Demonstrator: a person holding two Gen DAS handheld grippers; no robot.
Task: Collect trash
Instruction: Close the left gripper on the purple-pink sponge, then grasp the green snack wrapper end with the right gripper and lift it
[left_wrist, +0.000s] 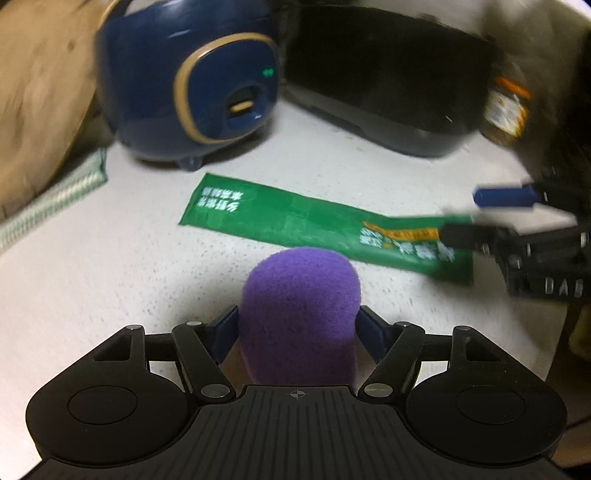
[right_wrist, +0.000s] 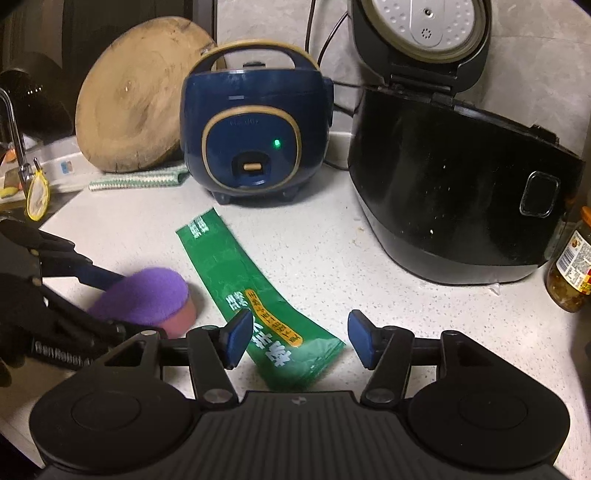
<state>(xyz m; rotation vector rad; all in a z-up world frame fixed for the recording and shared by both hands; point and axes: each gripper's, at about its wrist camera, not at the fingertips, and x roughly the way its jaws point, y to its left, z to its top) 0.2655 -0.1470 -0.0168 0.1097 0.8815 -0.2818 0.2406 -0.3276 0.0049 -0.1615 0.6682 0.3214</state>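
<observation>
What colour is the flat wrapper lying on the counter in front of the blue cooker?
Green wrapper, with white lettering and an orange-yellow band; clearest in the right wrist view.

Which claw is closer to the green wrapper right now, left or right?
Right. The right claw straddles the green wrapper's near end, open. The left claw, around a purple sponge, sits beside the wrapper.

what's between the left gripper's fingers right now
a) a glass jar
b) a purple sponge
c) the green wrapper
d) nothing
b: the purple sponge sits between the fingers of the left gripper, while the green wrapper lies flat on the counter further ahead.
</observation>
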